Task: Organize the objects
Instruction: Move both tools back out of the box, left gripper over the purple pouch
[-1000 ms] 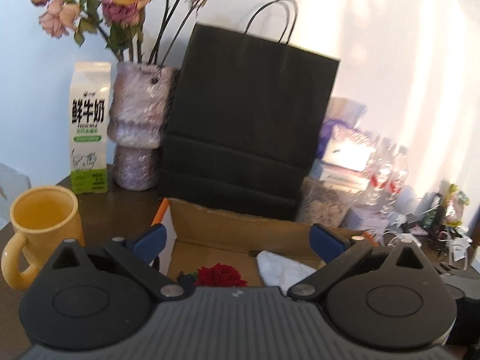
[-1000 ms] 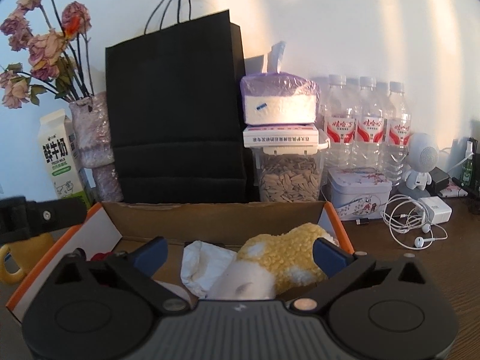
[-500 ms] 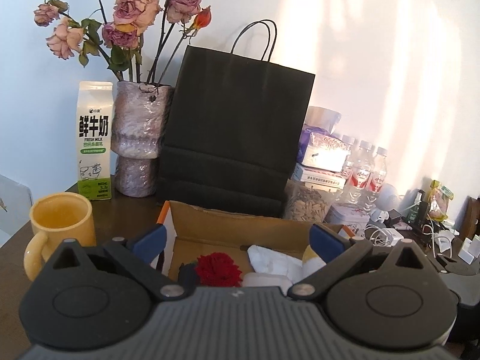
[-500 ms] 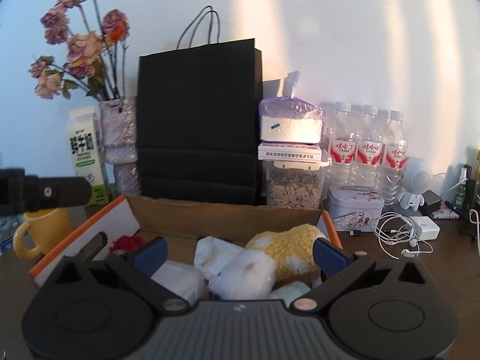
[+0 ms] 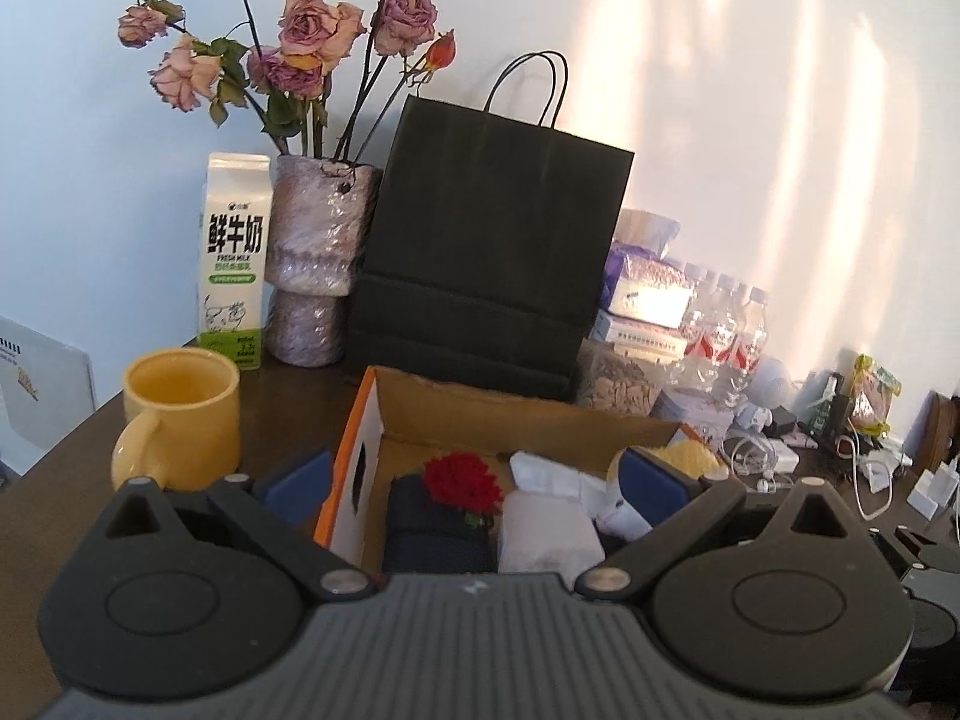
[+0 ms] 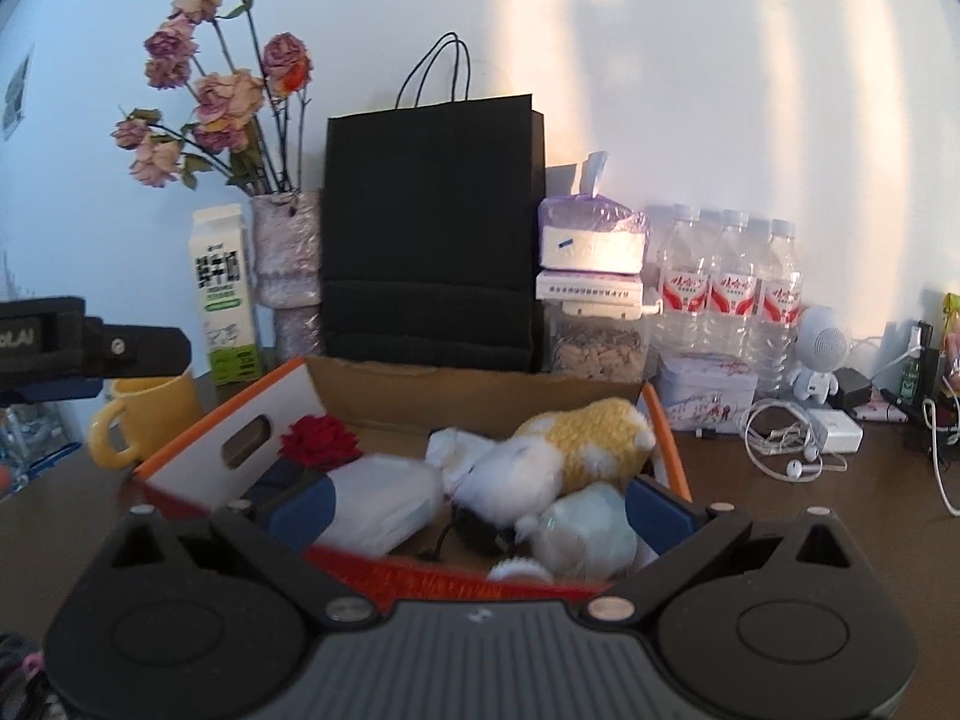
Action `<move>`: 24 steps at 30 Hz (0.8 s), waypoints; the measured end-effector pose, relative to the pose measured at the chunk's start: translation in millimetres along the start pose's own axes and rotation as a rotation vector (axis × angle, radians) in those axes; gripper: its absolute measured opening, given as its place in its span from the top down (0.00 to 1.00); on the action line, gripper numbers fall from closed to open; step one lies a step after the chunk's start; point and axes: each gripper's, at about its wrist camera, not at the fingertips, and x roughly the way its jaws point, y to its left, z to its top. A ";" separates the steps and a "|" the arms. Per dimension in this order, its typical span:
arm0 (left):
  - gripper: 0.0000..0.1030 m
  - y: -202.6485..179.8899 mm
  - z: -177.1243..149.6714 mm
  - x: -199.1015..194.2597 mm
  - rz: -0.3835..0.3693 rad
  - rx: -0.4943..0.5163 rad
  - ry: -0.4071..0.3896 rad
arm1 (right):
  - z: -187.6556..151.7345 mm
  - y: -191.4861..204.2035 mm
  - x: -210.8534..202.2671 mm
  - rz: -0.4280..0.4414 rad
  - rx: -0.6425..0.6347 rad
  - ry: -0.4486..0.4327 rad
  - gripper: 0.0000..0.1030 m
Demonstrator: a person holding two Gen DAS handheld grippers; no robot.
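An open cardboard box with orange edges point(image 5: 366, 420) point(image 6: 198, 450) sits on the dark table. It holds a red fabric rose point(image 5: 461, 482) point(image 6: 320, 441) on a dark blue item point(image 5: 432, 531), a white packet point(image 5: 549, 531) point(image 6: 384, 498), and a yellow-and-white plush toy point(image 6: 585, 441) point(image 5: 690, 456). My left gripper point(image 5: 477, 483) is open and empty, above the box's left end. My right gripper point(image 6: 480, 510) is open and empty, above the box's near edge. The left gripper's side shows in the right wrist view point(image 6: 90, 342).
A yellow mug point(image 5: 180, 414) stands left of the box. Behind it are a milk carton point(image 5: 234, 258), a vase of dried roses point(image 5: 318, 276), a black paper bag point(image 5: 486, 252), a seed jar point(image 6: 600, 348), water bottles point(image 6: 729, 300), a tin and cables point(image 6: 786, 438).
Both grippers have risen and drawn back from the box, so more of its contents show. Both stay open and empty.
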 end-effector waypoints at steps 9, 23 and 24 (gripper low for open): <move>0.00 4.2 -30.9 -25.2 0.026 0.027 0.083 | -33.3 5.4 -29.0 0.025 0.012 0.056 0.00; 0.00 4.5 -84.9 -41.4 0.020 0.122 0.252 | -81.4 1.5 -57.3 0.003 0.049 0.117 0.00; 0.00 2.7 -88.5 -40.7 0.015 0.132 0.262 | -83.4 1.3 -59.8 0.004 0.050 0.113 0.00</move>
